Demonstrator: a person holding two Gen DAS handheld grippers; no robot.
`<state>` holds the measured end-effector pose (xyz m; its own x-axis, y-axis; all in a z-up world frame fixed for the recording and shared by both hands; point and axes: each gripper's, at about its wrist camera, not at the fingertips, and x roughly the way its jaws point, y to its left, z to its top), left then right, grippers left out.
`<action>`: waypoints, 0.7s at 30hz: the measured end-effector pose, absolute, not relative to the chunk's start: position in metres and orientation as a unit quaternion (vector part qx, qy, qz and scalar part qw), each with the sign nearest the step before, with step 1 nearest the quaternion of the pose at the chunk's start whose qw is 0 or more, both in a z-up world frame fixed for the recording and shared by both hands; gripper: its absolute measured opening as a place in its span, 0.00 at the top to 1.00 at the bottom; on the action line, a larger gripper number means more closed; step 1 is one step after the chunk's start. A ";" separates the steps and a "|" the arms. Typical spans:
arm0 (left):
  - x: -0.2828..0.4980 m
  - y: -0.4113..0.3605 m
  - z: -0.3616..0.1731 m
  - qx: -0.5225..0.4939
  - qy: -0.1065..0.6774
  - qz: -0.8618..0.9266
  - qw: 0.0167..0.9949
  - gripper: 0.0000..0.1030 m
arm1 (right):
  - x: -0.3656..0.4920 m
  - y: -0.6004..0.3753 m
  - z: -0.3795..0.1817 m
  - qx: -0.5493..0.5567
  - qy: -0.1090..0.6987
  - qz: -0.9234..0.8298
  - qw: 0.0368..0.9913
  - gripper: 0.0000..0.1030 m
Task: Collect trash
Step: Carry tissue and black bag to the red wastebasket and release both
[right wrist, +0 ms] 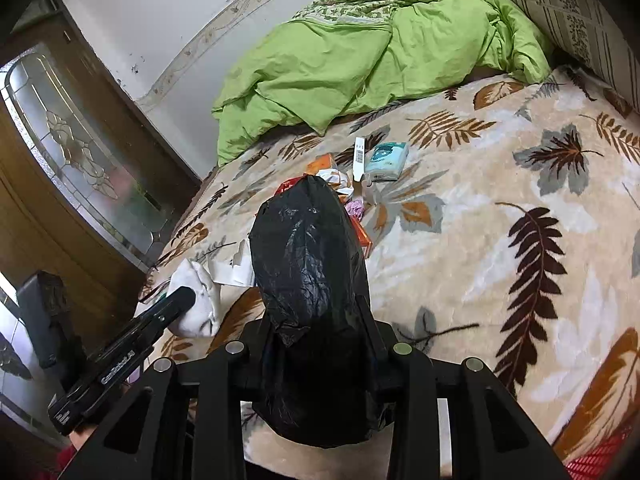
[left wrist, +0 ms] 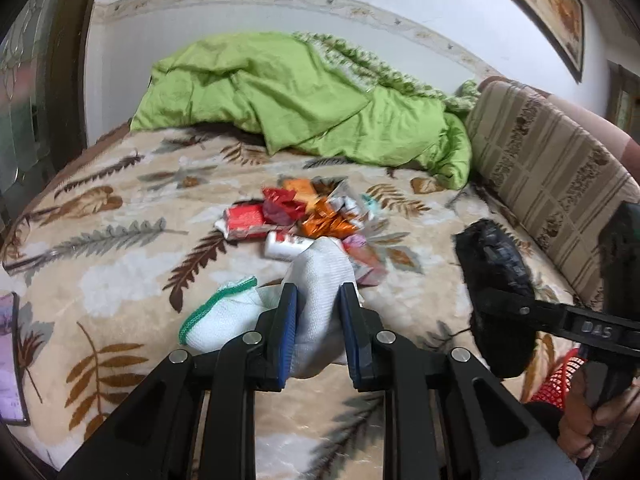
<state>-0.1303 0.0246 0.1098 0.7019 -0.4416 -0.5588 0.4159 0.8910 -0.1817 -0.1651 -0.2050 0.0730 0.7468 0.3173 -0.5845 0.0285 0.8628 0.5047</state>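
Note:
My left gripper (left wrist: 318,296) is shut on a white knitted cloth (left wrist: 320,276) with a green hem, held just above the leaf-patterned bed cover (left wrist: 120,248). Past it lies a pile of trash (left wrist: 304,212): red, orange and white wrappers and small packets. My right gripper (right wrist: 316,320) is shut on a crumpled black plastic bag (right wrist: 312,272) that wraps around and hides its fingers. In the left wrist view that bag (left wrist: 496,276) hangs at the right, beside the pile. In the right wrist view the left gripper (right wrist: 180,300) and white cloth (right wrist: 200,292) sit left of the bag.
A blue tissue pack (right wrist: 386,162) and a white barcode strip (right wrist: 359,156) lie beyond the pile. A green quilt (left wrist: 304,100) is bunched at the far end. A striped headboard cushion (left wrist: 552,168) bounds the right, a glass-panelled wooden door (right wrist: 80,152) the left. A red basket (left wrist: 568,380) is nearby.

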 end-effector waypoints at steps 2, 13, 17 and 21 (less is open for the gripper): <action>-0.138 0.022 0.121 -0.022 0.298 -0.245 0.922 0.80 | -0.168 -0.207 0.075 0.257 0.347 0.081 0.898 0.65; -0.176 -0.033 0.143 0.002 0.293 -0.331 0.897 0.80 | -0.221 -0.244 0.107 0.285 0.312 0.056 0.904 0.65; -0.193 -0.070 0.144 0.017 0.301 -0.379 0.875 0.80 | -0.263 -0.279 0.109 0.302 0.306 0.009 0.903 0.65; -0.213 -0.111 0.146 0.035 0.307 -0.431 0.848 0.80 | -0.310 -0.320 0.107 0.321 0.302 -0.050 0.896 0.65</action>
<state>-0.2130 -0.1112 0.1459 0.4392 -0.7096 -0.5510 0.7529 0.6253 -0.2053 -0.3096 -0.3199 0.1069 0.8126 0.1048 -0.5733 0.2825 0.7896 0.5448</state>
